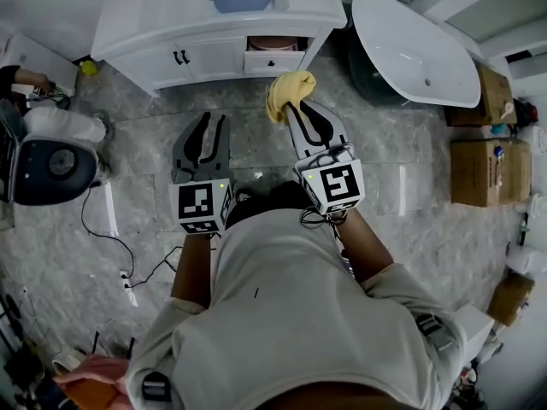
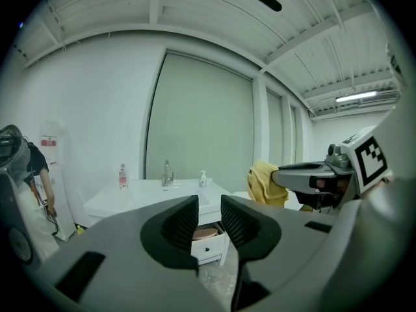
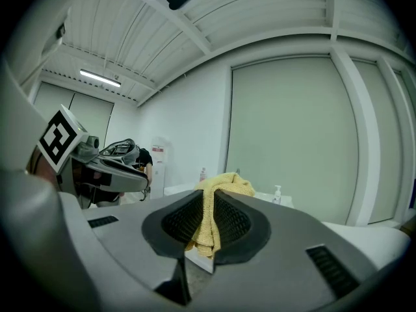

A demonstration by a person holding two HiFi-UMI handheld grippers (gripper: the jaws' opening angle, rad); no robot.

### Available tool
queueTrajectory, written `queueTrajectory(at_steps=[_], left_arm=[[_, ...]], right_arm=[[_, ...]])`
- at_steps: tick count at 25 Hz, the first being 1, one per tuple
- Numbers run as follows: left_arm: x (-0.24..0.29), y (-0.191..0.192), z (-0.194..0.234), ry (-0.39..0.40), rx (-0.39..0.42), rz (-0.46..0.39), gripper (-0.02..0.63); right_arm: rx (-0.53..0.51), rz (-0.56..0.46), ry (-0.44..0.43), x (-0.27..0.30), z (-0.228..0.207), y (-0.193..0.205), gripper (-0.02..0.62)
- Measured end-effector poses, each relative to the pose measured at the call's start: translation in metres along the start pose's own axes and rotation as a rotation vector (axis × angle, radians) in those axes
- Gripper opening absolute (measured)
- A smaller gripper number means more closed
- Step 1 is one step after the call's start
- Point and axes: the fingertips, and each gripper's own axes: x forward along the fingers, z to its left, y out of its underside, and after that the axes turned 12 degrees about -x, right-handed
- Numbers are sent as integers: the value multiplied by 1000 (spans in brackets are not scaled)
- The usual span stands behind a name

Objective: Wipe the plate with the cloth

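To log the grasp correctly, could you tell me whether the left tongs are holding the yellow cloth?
No, the left tongs stand apart and empty, while the right tongs pinch the yellow cloth.

Pink plate point(image 1: 273, 43) half hidden inside the open drawer point(image 1: 272, 61)

The person wears a pale short-sleeved shirt point(image 1: 291, 314). The left gripper point(image 1: 214, 120) and right gripper point(image 1: 297, 107) are grey, with ribbed dark fingers point(image 2: 179, 223) and white cubes point(image 1: 202, 207) bearing black square markers.
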Motion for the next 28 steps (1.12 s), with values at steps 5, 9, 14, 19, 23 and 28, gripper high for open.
queueTrajectory(at_steps=[5, 9, 14, 19, 23, 28], left_arm=[[20, 8, 20, -35, -29, 28, 109], [54, 0, 26, -56, -23, 27, 109], [123, -21, 34, -69, -7, 36, 109], [198, -43, 34, -92, 1, 45, 109], [243, -47, 24, -104, -2, 69, 109], [282, -40, 28, -126, 3, 114, 109]], right_arm=[[10, 25, -12, 25, -12, 12, 48], [18, 8, -33, 58, -38, 18, 48], [8, -33, -61, 120, -85, 14, 48], [16, -29, -85, 166, -144, 19, 48], [41, -16, -96, 186, -183, 30, 48], [66, 3, -111, 211, -212, 57, 48]])
